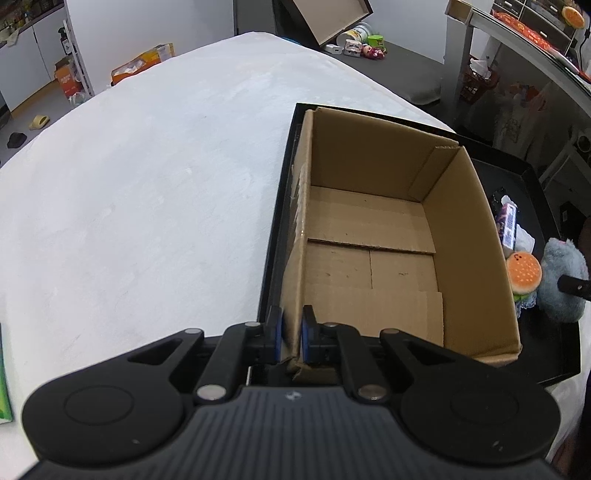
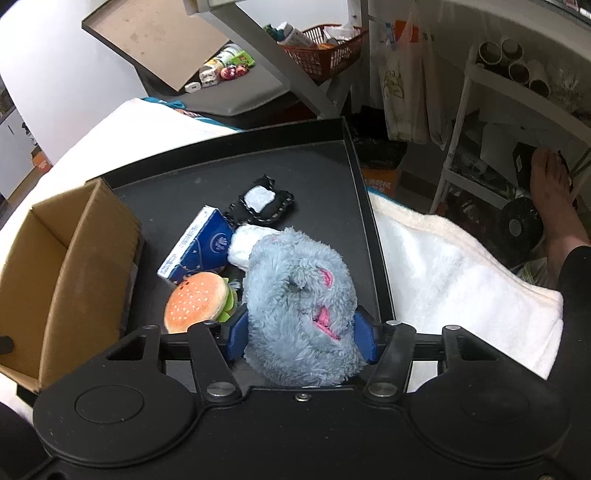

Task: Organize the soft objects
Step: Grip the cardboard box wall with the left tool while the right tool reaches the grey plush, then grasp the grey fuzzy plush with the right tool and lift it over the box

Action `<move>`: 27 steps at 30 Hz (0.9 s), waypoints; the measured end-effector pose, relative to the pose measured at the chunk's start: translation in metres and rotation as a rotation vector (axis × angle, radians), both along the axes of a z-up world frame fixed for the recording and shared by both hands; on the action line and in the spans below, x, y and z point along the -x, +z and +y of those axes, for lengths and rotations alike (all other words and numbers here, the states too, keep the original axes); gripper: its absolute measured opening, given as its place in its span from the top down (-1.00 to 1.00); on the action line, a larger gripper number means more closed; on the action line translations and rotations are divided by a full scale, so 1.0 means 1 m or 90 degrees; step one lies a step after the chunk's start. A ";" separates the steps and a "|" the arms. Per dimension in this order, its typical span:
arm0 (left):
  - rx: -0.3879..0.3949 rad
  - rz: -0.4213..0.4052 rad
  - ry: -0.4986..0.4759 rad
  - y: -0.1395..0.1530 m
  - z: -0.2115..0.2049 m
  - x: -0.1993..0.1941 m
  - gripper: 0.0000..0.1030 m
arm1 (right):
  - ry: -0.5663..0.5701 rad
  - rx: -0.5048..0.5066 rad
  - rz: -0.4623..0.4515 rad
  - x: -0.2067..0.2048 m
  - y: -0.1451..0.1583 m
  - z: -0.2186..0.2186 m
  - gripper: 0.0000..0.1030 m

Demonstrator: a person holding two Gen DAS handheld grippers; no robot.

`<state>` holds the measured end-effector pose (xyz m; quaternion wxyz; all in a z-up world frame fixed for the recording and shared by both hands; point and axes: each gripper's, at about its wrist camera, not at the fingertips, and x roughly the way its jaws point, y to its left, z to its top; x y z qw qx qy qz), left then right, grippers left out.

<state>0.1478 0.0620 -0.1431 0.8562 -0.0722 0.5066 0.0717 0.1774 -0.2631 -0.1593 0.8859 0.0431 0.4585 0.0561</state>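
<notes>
Off to your left, a white fleecy cover [image 1: 147,184] spreads over the surface, and beyond its far edge an orange carton [image 1: 68,83] stands on the floor near a yellow slipper [image 1: 38,122]. Ahead of you, a grey mat [image 2: 236,92] carries small toys and a can [image 2: 229,55]. To your right, a red basket [image 2: 325,48] sits behind a white rack [image 2: 476,122] holding cardboard tubes [image 2: 513,61], with a small black fan [image 2: 521,225] below.

White walls [image 1: 147,22], grey floor [image 1: 22,122], cluttered white shelving [image 2: 491,122].
</notes>
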 end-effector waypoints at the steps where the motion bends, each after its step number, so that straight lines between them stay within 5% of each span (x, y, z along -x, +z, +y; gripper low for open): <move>1: 0.001 0.000 0.000 0.001 0.001 0.002 0.83 | 0.002 -0.001 -0.002 0.001 0.003 0.000 -0.07; 27: 0.052 0.009 0.007 -0.003 0.018 0.001 0.79 | 0.090 0.016 -0.061 0.011 0.073 0.081 -0.07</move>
